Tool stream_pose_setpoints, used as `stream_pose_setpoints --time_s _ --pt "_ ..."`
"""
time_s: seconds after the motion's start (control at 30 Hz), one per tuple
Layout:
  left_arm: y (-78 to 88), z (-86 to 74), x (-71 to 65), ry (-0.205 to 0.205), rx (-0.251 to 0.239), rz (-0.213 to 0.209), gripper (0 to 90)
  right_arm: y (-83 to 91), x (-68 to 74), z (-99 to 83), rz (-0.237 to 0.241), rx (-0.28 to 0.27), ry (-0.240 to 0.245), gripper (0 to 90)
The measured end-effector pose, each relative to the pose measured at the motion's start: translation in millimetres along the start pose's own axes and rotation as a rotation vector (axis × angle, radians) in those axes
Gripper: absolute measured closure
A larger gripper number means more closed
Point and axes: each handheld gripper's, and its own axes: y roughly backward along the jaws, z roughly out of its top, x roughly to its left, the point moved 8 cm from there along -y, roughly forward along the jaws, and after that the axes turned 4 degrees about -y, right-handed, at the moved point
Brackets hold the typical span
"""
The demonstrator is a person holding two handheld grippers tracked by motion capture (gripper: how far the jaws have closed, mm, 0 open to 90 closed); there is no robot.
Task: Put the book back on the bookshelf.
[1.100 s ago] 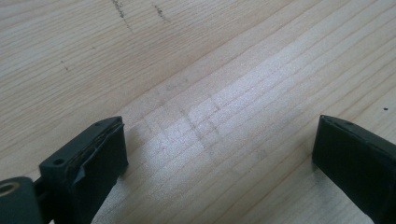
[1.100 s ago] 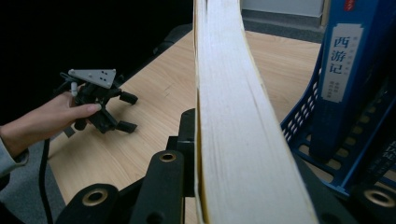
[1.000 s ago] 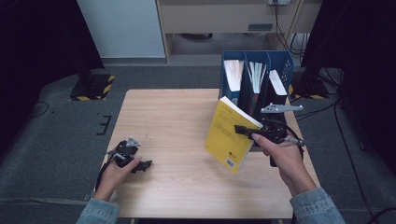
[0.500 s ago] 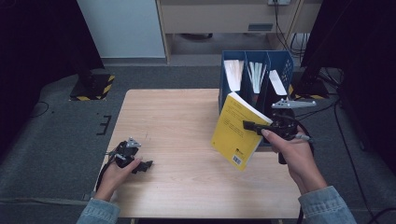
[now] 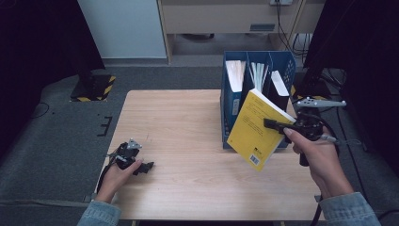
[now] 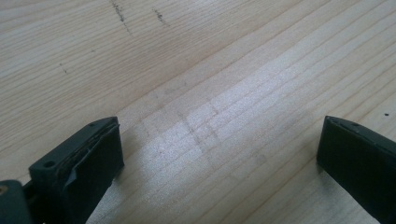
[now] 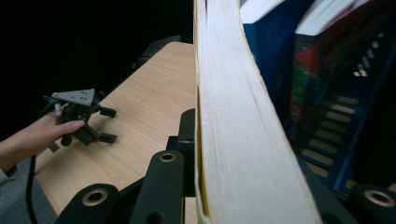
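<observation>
Yellow book, clamped along its right edge by the right gripper, hangs tilted above the right part of the desk, its lower corner low over the wood and its top edge leaning toward the blue file holder behind it. In the right gripper view the cream page block of the book rises straight up between the black jaws, which press on it from both sides, so the right gripper is closed firmly on the book. The person's right hand, in a denim sleeve, grasps that gripper from below. Nearer the person on the other side, the left gripper rests on the desk close to its front left corner, held by the left hand; in the left gripper view its two jaws stand wide apart over bare wood grain with nothing between them. Farther back, the blue file holder stands at the right rear edge of the desk with three compartments holding what look like books and papers, though their titles are too blurred to read. Beyond the desk lies dark grey floor.
</observation>
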Motion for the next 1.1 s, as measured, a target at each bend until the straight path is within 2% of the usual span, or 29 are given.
stream_pose_setpoints --time_s 0.3,0.6,0.77,1.1 --pt "-0.3 0.1 0.1 0.004 -0.005 0.005 0.0 23.1 -29.8 3.2 -0.082 -0.007 -0.035 75.1" --pt "-0.5 0.2 0.2 0.005 -0.009 0.007 0.0 38.8 -46.9 16.7 -0.147 -0.022 -0.042 75.1" --pt "-0.6 0.1 0.0 0.009 -0.014 0.01 0.0 35.6 -63.4 24.2 -0.195 -0.024 -0.062 75.1" --pt "-1.0 0.5 0.3 0.007 -0.017 0.011 0.0 23.8 -78.9 40.2 -0.277 -0.04 -0.067 75.1"
